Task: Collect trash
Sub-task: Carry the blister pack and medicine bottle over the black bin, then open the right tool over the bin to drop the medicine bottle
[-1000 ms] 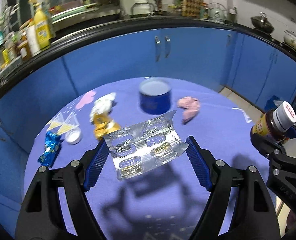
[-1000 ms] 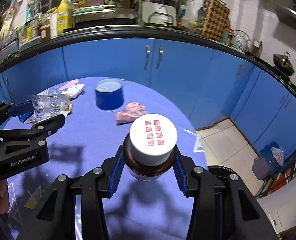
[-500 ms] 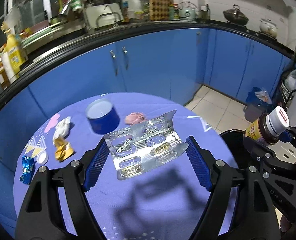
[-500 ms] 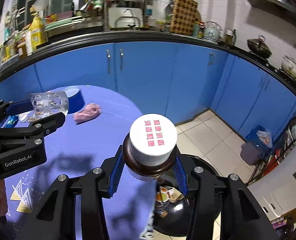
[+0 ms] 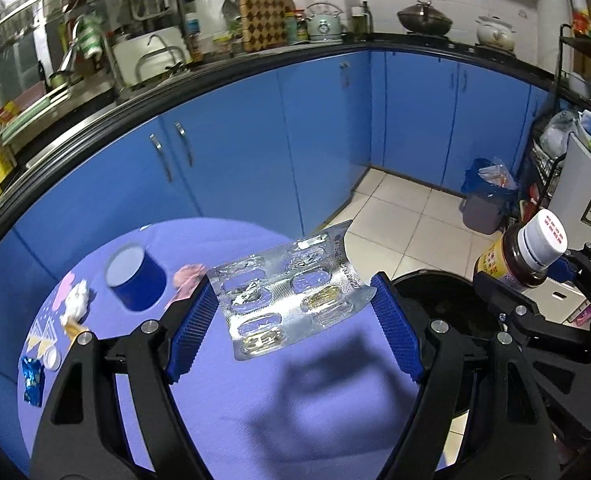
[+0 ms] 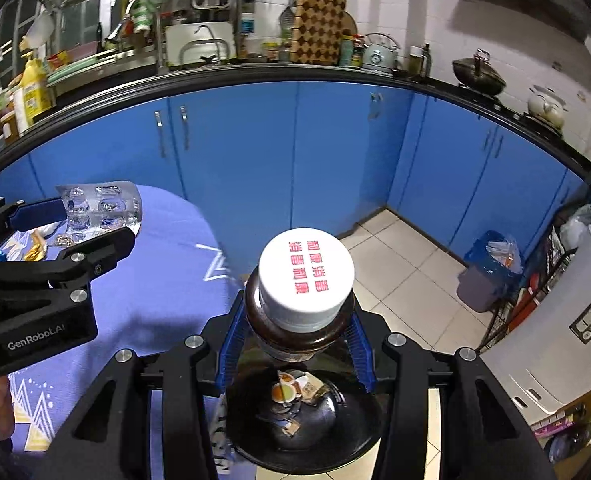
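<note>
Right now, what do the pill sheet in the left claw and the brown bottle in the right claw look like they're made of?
Silver pill blister sheet: seemingly crinkled foil under clear plastic bubbles; shiny, some pockets torn open. Brown bottle with white cap: dark, glossy, translucent, glass or plastic, can't tell; the cap looks like matte ribbed plastic with red print.

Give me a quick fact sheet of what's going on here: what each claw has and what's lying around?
Left gripper: shut on blister pack, held above the table
Right gripper: shut on brown bottle with white cap, over the bin
Bin: black, on the floor beside the table, trash already inside
Table: purple cloth
Left on table: blue tin, pink scrap, white tissue, blue wrapper
</note>
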Demonstrator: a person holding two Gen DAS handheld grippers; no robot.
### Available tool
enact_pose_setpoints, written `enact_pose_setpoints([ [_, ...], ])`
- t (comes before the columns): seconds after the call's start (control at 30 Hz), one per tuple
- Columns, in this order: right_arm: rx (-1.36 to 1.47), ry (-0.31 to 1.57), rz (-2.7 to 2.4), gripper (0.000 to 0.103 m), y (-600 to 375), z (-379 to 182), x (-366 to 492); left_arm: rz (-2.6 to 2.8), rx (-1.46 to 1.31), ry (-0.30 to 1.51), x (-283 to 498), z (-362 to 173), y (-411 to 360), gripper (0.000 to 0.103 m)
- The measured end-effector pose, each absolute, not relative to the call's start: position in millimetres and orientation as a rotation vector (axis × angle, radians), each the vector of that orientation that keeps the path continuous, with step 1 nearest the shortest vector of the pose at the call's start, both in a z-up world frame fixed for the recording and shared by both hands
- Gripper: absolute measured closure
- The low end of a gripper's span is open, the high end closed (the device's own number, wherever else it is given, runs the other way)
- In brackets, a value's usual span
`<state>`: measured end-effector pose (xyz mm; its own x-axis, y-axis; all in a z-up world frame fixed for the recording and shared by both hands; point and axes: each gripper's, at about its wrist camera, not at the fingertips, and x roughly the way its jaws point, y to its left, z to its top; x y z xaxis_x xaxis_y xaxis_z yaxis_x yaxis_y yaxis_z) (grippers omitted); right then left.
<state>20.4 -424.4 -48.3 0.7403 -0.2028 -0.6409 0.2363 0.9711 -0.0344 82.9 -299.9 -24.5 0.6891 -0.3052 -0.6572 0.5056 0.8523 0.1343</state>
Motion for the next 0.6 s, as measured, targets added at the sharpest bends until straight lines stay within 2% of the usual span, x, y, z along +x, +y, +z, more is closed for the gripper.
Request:
enact_pose_setpoints([
  [0.6, 0.065, 0.653, -0.304, 0.058, -453.7, -49.2, 28.6, -0.497, 0.355, 0.661, 97.2, -23.8, -337.4, 0.026],
])
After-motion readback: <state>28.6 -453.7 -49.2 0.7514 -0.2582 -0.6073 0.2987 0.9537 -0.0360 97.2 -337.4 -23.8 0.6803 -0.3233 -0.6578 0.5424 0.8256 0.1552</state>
